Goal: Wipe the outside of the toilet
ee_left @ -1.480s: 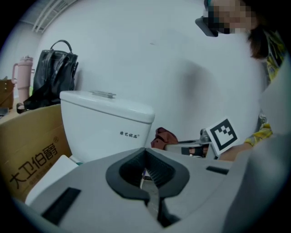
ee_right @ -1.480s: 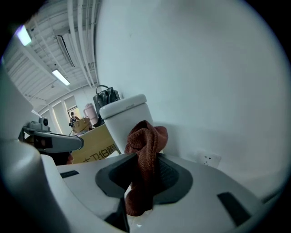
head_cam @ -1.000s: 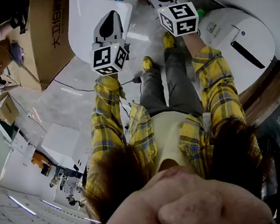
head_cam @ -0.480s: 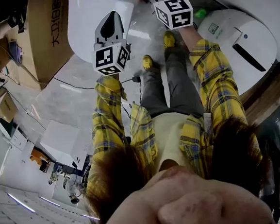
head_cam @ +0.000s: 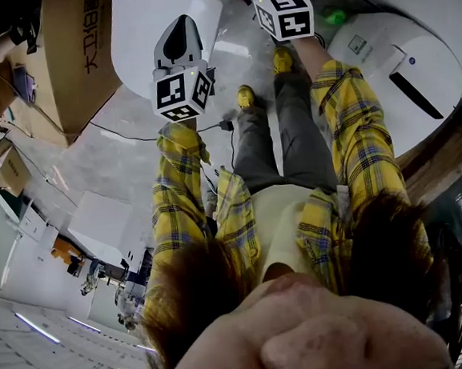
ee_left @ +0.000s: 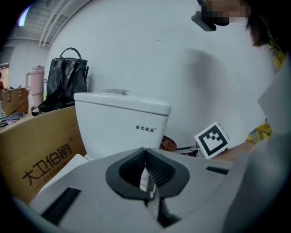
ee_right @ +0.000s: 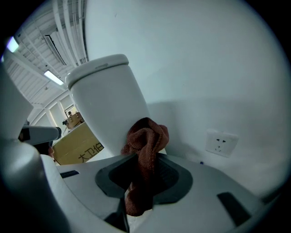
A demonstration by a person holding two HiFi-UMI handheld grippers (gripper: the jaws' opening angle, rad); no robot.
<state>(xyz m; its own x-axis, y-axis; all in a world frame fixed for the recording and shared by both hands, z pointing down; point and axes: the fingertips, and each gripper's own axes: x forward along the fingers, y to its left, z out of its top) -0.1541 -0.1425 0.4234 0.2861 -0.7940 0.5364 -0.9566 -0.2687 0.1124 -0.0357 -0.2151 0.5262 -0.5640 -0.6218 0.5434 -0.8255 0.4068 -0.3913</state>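
The white toilet [head_cam: 153, 34] stands at the top left of the head view, and its tank [ee_left: 122, 123] fills the middle of the left gripper view. My right gripper [ee_right: 143, 157] is shut on a reddish-brown cloth [ee_right: 145, 145], held beside the tank's side [ee_right: 107, 104]. That cloth [ee_left: 168, 143] and the right gripper's marker cube [ee_left: 212, 139] show to the right of the tank. My left gripper [ee_left: 145, 152] hangs in front of the toilet, jaws together. A thin white sliver shows between them and I cannot tell what it is.
A cardboard box [head_cam: 75, 57] with printed characters stands left of the toilet, with a black bag [ee_left: 68, 73] and a pink cup [ee_left: 36, 82] above it. Another white fixture [head_cam: 401, 64] lies at the right. A wall socket [ee_right: 220, 142] sits low on the white wall. A cable [head_cam: 130, 136] crosses the floor.
My right gripper has moved farther up the head view, toward the tank, with the cloth in it. The left gripper has hardly shifted.
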